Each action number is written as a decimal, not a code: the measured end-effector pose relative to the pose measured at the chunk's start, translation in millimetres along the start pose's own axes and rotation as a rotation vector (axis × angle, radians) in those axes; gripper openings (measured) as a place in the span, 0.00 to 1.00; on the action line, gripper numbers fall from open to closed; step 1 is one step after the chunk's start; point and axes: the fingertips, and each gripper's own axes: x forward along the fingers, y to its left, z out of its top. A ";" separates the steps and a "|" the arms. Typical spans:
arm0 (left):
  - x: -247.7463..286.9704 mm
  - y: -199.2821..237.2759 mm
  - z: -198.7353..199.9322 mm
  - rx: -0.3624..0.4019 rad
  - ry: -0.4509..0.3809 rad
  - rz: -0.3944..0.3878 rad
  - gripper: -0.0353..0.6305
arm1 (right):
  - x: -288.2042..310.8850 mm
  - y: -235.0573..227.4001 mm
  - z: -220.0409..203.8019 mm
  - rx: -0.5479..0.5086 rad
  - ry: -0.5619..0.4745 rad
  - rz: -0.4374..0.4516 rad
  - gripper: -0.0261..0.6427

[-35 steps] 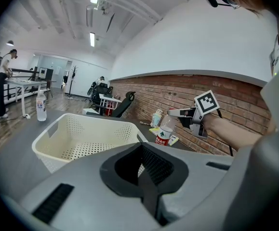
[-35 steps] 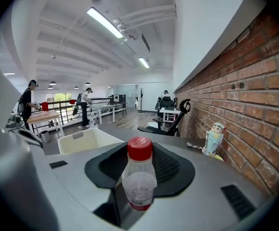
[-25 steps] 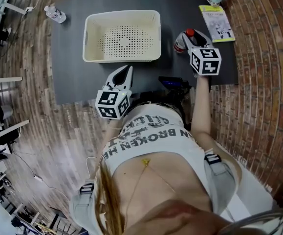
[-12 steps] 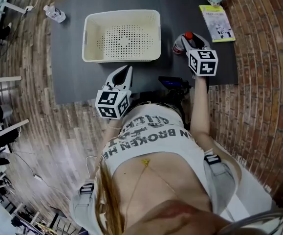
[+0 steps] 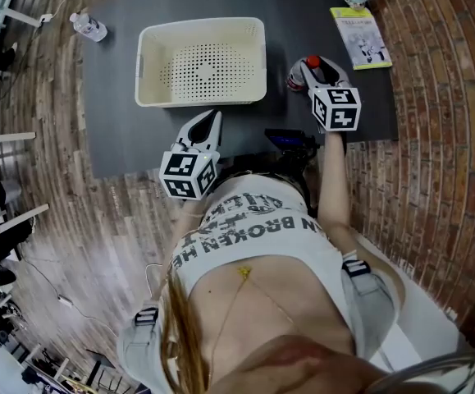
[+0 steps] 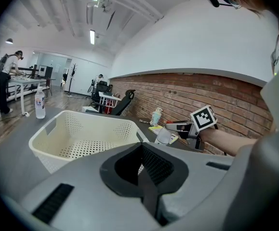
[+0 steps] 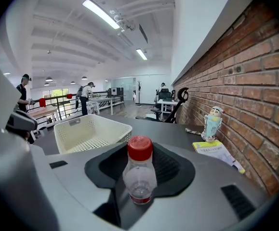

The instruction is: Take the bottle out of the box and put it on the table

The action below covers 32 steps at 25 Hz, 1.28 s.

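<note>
Right gripper view, close on the catch: a small clear plastic bottle (image 7: 139,174) with a red screw cap (image 7: 140,147) and a red band low on its body stands upright, pinched between the jaws of the right gripper (image 5: 317,72). The bottle is out of the perforated cream basket (image 5: 151,64), over the dark grey table (image 5: 303,6) just to the basket's right. Whether its base rests on the table cannot be told.

Head view takes in what that close shot misses. It shows the basket's dotted floor from above, and the left gripper (image 6: 141,153) near the table's front edge, just short of the basket's near wall. Its jaws are pressed together with nothing between them.

Left gripper view catches the bottle from the side, under the right gripper's marker cube (image 6: 203,119). It also shows a taller water bottle (image 6: 40,102) standing beyond the basket's far left corner.

Only the right gripper view shows the cartoon figurine (image 7: 211,123) upright against the brick wall (image 7: 245,81) beside a booklet (image 7: 216,150), and people at desks (image 7: 100,100) far down the room.
</note>
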 end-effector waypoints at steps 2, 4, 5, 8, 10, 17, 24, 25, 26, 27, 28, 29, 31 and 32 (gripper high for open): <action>-0.2 1.1 0.5 -0.001 -0.002 0.000 0.06 | -1.2 0.0 -0.7 0.006 -0.011 -0.005 0.27; -0.6 1.8 0.6 -0.002 -0.003 0.000 0.06 | -1.5 0.5 -1.2 0.005 -0.015 -0.006 0.27; -0.8 2.1 0.5 -0.002 -0.004 0.000 0.06 | -1.1 1.0 -1.3 0.004 -0.015 -0.005 0.27; -0.8 1.9 0.2 -0.002 -0.005 -0.002 0.06 | -0.4 1.4 -1.7 0.006 -0.014 -0.004 0.27; -1.0 2.0 0.2 -0.002 -0.006 -0.001 0.06 | -0.4 1.2 -2.0 0.008 -0.018 -0.005 0.27; -3.2 4.7 -0.3 -0.007 -0.006 0.009 0.06 | -0.5 1.0 -2.2 0.015 -0.024 -0.009 0.27; -2.4 4.1 -0.5 -0.007 -0.006 0.004 0.06 | -0.2 1.2 -2.3 0.022 -0.033 -0.009 0.27; -2.3 3.8 -0.5 -0.006 -0.005 0.002 0.06 | -0.2 1.4 -2.2 0.024 -0.035 -0.010 0.27; -2.1 3.4 -0.4 -0.006 -0.005 0.001 0.06 | -0.3 1.5 -2.2 0.025 -0.036 -0.011 0.27; -1.9 3.1 -0.3 -0.005 -0.006 0.000 0.06 | -0.2 1.4 -2.3 0.025 -0.036 -0.011 0.27; -1.7 2.9 -0.2 -0.005 -0.006 0.000 0.06 | 0.0 1.3 -2.2 0.024 -0.036 -0.011 0.27; -1.4 2.9 -0.1 -0.004 -0.006 0.000 0.06 | 0.3 1.0 -2.1 0.023 -0.034 -0.011 0.27; -1.1 2.9 0.2 -0.004 -0.007 -0.001 0.06 | 0.6 0.4 -2.1 0.022 -0.032 -0.012 0.27; -1.5 3.0 0.2 -0.005 -0.007 -0.001 0.06 | 0.5 0.6 -2.2 0.023 -0.031 -0.013 0.27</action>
